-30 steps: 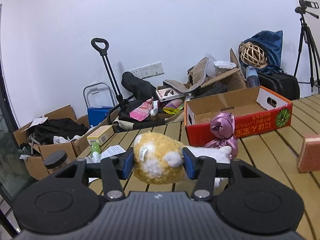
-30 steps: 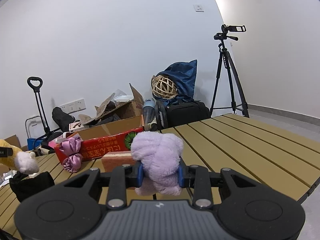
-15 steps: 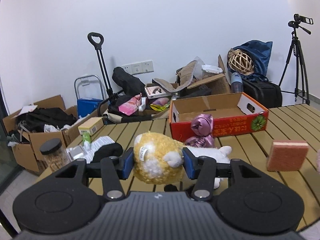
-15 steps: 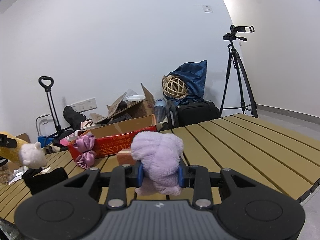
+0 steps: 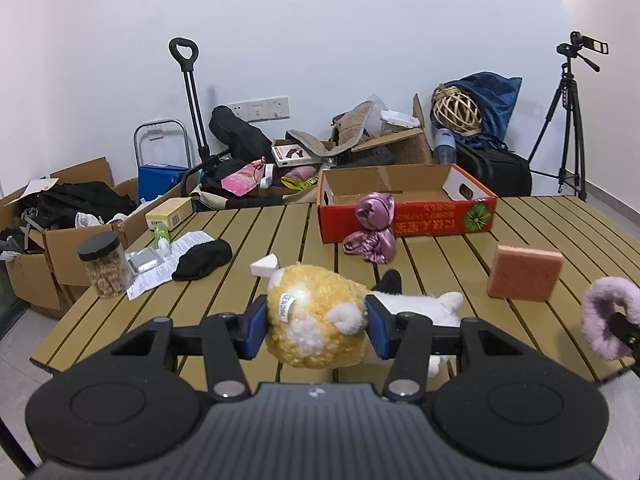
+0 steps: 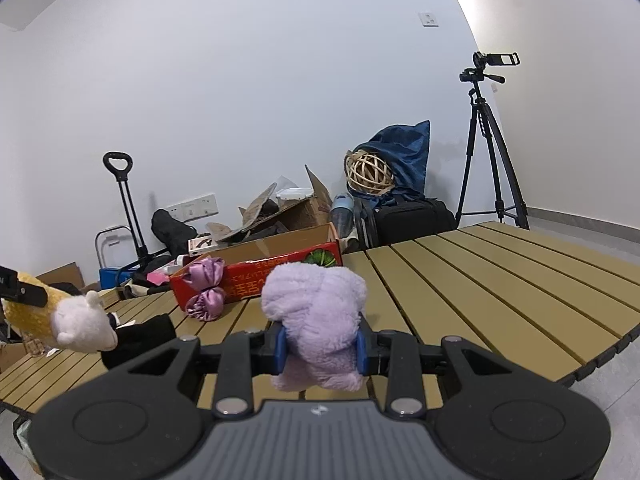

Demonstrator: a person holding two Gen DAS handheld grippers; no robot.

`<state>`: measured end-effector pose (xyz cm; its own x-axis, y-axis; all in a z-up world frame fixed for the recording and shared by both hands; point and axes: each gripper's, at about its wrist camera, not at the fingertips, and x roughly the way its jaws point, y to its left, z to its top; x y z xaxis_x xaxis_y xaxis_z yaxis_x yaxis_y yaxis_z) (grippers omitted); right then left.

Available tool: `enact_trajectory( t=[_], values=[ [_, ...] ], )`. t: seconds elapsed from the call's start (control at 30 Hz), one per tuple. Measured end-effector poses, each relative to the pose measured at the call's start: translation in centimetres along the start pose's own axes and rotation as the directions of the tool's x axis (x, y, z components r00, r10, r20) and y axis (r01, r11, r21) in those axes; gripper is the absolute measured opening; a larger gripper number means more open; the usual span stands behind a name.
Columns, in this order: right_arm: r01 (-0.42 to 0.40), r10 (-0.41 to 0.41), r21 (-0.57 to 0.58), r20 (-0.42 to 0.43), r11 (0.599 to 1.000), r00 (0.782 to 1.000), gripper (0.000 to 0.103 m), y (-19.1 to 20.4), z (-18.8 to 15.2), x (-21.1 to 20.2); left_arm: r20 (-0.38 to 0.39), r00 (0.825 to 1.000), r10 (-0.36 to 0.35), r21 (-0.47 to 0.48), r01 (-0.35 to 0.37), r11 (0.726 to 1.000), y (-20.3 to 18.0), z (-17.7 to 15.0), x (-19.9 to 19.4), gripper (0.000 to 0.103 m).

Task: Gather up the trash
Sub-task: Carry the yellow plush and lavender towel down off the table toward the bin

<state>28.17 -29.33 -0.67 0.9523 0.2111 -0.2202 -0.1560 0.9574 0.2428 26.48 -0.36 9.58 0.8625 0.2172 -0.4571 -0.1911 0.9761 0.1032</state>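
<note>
Left gripper (image 5: 317, 323): clamped on yellow plush toy (image 5: 316, 320), held above table (image 5: 520, 220). Right gripper (image 6: 320, 344): pinched on purple plush (image 6: 316, 316). Risk: soft fabric slipping free before red box (image 5: 404, 208).

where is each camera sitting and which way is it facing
Left wrist: sits behind the left gripper, facing across the slatted table toward the wall clutter; its fingers clamp a yellow plush toy.
Right wrist: sits behind the right gripper, facing the same wall, more toward the tripod; its fingers clamp a lilac plush toy.
Shared: red cardboard box, purple satin cloth, tripod, and each view catches the other's toy.
</note>
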Motion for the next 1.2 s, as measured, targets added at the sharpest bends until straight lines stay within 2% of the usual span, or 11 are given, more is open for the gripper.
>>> enact_trajectory(
  t=[0.3,0.6,0.87,1.2],
  values=[
    [-0.004,0.004,-0.010,-0.022,1.000,1.000,0.030,0.1,-1.8,-2.8,-0.023,0.998,-0.052,-0.008,0.052,0.999,0.9,-3.0,-3.6,0.051],
    [-0.010,0.004,-0.048,-0.124,0.999,0.992,0.030,0.8,-5.4,-5.3,-0.061,0.995,-0.083,-0.009,0.082,0.997,1.9,-7.2,-5.9,0.051],
    [-0.005,-0.020,-0.100,-0.248,0.995,0.969,0.030,1.7,-9.4,-7.1,-0.121,0.988,-0.094,-0.019,0.093,0.996,3.3,-10.8,-6.0,0.051],
    [-0.027,-0.036,-0.157,-0.388,0.987,0.921,0.030,3.1,-13.3,-8.1,-0.208,0.973,-0.096,-0.013,0.095,0.995,4.4,-15.3,-5.3,0.051]
  ],
)
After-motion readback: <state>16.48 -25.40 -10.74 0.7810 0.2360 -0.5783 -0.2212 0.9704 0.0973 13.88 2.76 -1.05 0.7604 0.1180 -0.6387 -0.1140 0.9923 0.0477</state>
